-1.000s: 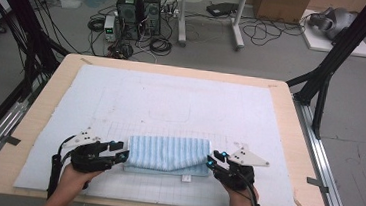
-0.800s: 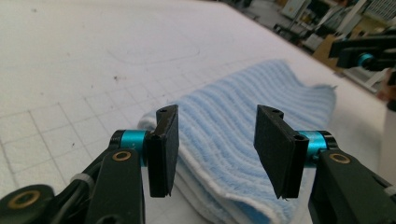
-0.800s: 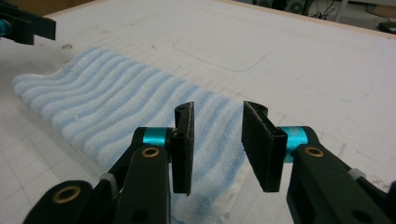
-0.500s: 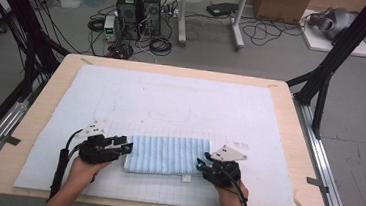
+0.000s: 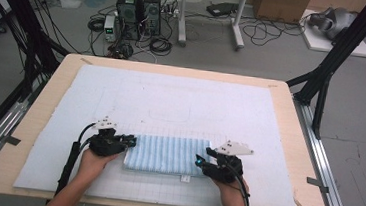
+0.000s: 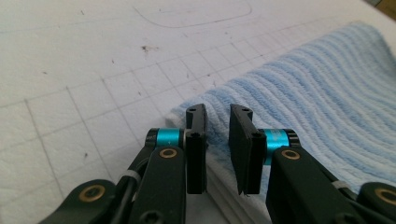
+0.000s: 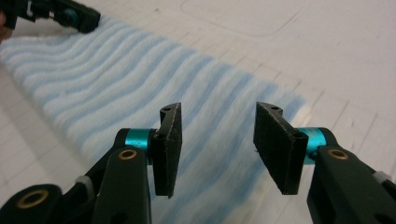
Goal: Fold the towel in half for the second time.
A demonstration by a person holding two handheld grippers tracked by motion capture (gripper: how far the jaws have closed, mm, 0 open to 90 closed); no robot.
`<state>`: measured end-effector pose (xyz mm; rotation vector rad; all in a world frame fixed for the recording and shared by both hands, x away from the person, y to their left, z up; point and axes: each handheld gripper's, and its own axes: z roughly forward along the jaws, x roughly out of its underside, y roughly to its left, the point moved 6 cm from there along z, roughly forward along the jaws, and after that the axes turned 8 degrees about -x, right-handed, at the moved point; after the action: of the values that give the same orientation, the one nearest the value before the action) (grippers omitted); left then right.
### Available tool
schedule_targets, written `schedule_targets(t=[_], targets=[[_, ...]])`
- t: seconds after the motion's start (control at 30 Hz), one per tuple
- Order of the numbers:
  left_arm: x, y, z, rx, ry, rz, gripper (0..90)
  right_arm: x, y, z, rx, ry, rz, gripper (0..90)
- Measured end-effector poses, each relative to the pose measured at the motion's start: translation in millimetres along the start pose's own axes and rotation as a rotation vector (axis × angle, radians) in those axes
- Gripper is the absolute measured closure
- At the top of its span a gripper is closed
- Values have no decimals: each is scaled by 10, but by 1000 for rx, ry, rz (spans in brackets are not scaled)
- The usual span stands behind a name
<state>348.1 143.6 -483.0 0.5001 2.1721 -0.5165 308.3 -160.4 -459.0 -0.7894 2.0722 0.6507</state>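
A folded light-blue striped towel [image 5: 166, 154] lies flat on the white gridded mat [image 5: 171, 97] near the front edge. My left gripper [image 5: 130, 141] is at the towel's left end. In the left gripper view its jaws [image 6: 218, 112] have just been closing to a narrow gap, with the towel's [image 6: 327, 102] corner edge beneath them and not pinched. My right gripper [image 5: 200, 160] is at the towel's right end. Its jaws [image 7: 217, 109] have just been opening and hang wide over the towel [image 7: 116, 79], gripping nothing. The left gripper [image 7: 70, 14] appears far off at the towel's other end.
The mat covers most of a wooden table [image 5: 51, 96]. A small white tag [image 5: 184, 178] sticks out from the towel's front edge. Black frame legs, computers and cables stand on the floor beyond the table.
Both grippers moved inward toward the towel's ends. The towel, bunched between them earlier, now lies flat. The left jaws narrowed and the right jaws widened.
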Motion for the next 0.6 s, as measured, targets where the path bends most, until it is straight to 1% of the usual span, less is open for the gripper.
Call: schedule_targets(t=[0.1, 0.2, 0.23, 0.27, 0.3, 0.33, 0.4, 0.47, 0.53, 0.57, 0.6], targets=[[2, -13, 12, -12, 0, 20, 762, -45, -51, 132, 7, 52, -25, 519], [8, -17, 2, -11, -2, 34, 760, 75, -71, 257, 26, 130, -47, 520], [2, -25, -5, 8, -12, 33, 746, 109, -71, 262, 22, 113, -39, 517], [-3, -33, -19, 35, -26, 41, 709, 119, -75, 238, 13, 92, -15, 495], [-11, -35, -39, 44, -45, 57, 690, 116, -77, 205, 12, 77, -4, 476], [-27, -34, -63, 51, -69, 64, 677, 109, -73, 167, 17, 65, -10, 466], [-83, -24, -130, 66, -125, 50, 618, 88, -85, 87, 24, 39, -24, 428], [-156, -8, -217, 77, -199, 29, 523, 62, -106, -8, 33, 12, -21, 372], [-214, 22, -297, 69, -254, 19, 425, 32, -136, -123, 57, -23, -13, 304], [-232, 34, -329, 66, -270, 9, 352, 19, -156, -187, 73, -44, -8, 269], [-242, 54, -358, 47, -281, 14, 293, 10, -177, -253, 94, -59, -5, 240]])
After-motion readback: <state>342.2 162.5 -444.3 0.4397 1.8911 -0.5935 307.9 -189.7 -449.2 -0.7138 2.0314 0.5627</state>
